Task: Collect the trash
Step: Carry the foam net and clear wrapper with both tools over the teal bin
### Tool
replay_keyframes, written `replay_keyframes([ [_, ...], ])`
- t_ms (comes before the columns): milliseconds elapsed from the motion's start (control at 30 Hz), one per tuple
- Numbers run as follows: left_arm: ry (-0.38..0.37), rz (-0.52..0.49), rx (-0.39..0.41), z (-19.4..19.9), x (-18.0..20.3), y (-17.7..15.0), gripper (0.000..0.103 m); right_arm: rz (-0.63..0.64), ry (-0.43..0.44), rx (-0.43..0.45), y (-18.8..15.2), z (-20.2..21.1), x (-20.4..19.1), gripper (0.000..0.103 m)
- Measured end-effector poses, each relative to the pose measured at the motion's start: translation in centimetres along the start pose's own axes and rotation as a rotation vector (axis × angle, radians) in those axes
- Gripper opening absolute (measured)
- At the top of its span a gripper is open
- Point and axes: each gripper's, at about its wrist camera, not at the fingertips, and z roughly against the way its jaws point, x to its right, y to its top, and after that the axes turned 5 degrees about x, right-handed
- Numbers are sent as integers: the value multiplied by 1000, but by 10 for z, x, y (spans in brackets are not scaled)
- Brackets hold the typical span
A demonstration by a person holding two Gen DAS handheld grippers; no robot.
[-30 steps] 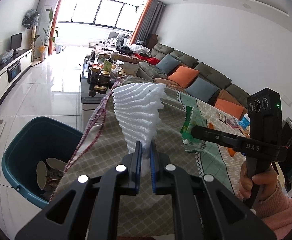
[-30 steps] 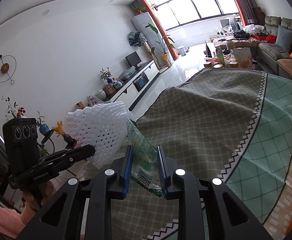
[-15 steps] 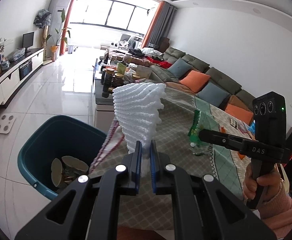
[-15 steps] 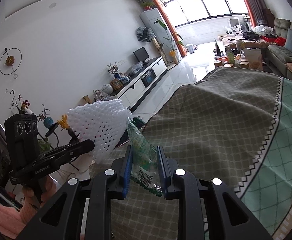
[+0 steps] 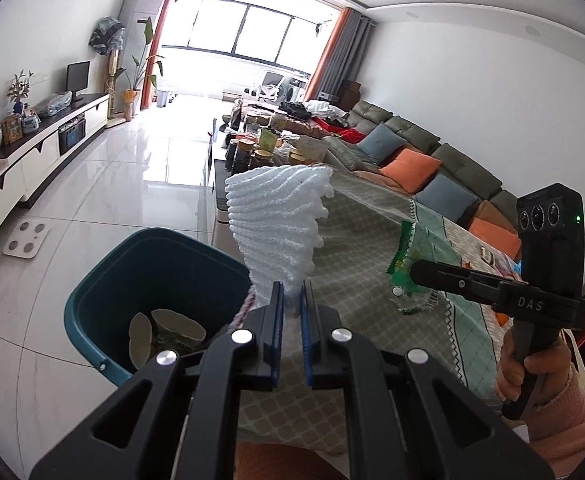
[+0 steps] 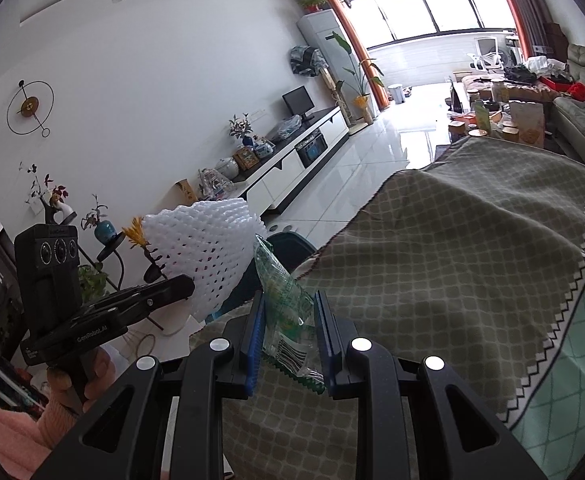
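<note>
Two tools, both loaded. Left tool (image 5: pixel 291 300) is clamped on the narrow lower end of a white foam fruit net (image 5: pixel 280 224); the net fans out upward and forward from the blue pads, tilted a bit left. Same net shows in the right wrist view (image 6: pixel 204 256), sticking out past the left tool's tip.

Right tool (image 6: pixel 288 320) grips a crumpled clear-and-green plastic wrapper (image 6: pixel 282 300) between its pads; the wrapper stands up past the fingertips, and its barcoded end hangs below the pads. Left wrist view shows that wrapper (image 5: pixel 406 268) at the tip of the right tool, held over the worktop (image 5: pixel 372 240), which is covered in an olive lattice-pattern cloth with a mint-green section.

Teal trash bin (image 5: pixel 164 264) sits on the tiled floor at the worktop's corner, just below and left of the foam net. Net is near the bin's rim in view; whether it is over the opening, can't tell. Inside the bin: a few pale flattened pieces, hard to identify. In the right wrist view the bin (image 6: pixel 288 246) is mostly hidden behind the net and wrapper, only a dark edge showing.

Person's right hand (image 5: pixel 528 368) is wrapped round the right tool's handle, pink sleeve cut off by the frame edge. Wrapper print is too small to read.
</note>
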Motion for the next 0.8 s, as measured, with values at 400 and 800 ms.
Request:
replay_keyframes([
  [400,45,29,6,3,-18,-1,10,13,47,-30,10,-25,-14,24],
  [800,81,55,-2,0,-33,-3,10,26,80,-56,15,-46,-27,24],
])
